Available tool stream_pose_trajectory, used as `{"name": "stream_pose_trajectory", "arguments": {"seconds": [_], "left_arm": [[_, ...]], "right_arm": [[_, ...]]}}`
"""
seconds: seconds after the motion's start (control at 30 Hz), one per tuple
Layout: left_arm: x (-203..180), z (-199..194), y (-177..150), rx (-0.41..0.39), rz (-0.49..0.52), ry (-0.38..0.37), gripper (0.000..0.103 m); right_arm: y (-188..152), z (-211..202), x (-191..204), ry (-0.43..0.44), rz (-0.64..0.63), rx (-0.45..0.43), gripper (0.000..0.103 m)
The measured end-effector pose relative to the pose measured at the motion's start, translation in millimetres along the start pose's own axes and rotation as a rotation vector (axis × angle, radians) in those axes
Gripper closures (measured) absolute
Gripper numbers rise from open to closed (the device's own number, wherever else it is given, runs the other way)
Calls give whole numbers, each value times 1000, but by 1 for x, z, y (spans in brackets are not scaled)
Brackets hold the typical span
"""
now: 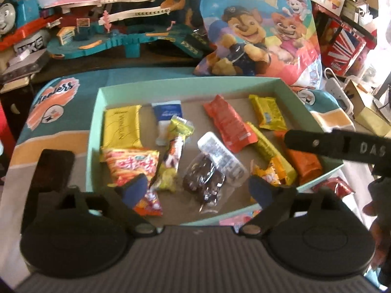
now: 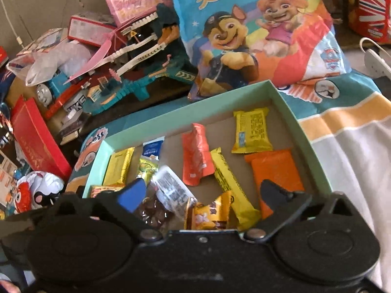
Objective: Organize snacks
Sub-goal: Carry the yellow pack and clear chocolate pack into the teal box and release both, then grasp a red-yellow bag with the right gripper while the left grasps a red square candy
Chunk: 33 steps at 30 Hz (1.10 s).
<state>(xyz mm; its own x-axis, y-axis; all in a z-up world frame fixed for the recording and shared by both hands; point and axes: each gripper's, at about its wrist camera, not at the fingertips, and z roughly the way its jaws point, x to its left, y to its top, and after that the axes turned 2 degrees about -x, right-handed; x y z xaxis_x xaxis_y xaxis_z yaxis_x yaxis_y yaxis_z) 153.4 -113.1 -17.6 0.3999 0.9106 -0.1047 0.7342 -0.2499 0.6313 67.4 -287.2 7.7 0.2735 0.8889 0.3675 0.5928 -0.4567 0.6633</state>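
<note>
Fingers of both grippers (image 1: pixel 195 189) (image 2: pixel 205 193) gape empty — hiding snacks (lower ones) in the tray (image 1: pixel 96 131).

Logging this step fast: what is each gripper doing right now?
Left gripper: open, holding nothing, over the mint-green cardboard box of snacks.
Right gripper: open, holding nothing.

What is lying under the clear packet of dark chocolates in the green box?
Under the clear packet only the box's brown floor shows; its printed end leans on nothing visible. Whatever lies beneath its dark middle is hidden.
</note>
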Motion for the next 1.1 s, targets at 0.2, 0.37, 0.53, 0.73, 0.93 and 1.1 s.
{"name": "stream_pose_trajectory", "arguments": {"seconds": [0.2, 0.37, 0.53, 0.73, 0.93, 1.1], "left_arm": [[-2, -16, -11, -2, -8, 5, 0], [-5, -31, -24, 9, -15, -1, 0], [-8, -42, -42, 30, -12, -1, 0], [-9, -43, -64, 69, 1, 4, 0], [-11, -29, -84, 124, 14, 9, 0], [-10, -13, -95, 169, 26, 24, 0]], "right_arm": [[-7, -23, -2, -10, 6, -25, 0], [-16, -47, -4, -11, 0, -37, 0], [-30, -64, -10, -15, 14, -28, 0], [-45, -76, -18, -21, 38, -22, 0], [-63, -75, -28, -38, 74, 13, 0], [-75, -67, -31, -46, 85, 50, 0]]}}
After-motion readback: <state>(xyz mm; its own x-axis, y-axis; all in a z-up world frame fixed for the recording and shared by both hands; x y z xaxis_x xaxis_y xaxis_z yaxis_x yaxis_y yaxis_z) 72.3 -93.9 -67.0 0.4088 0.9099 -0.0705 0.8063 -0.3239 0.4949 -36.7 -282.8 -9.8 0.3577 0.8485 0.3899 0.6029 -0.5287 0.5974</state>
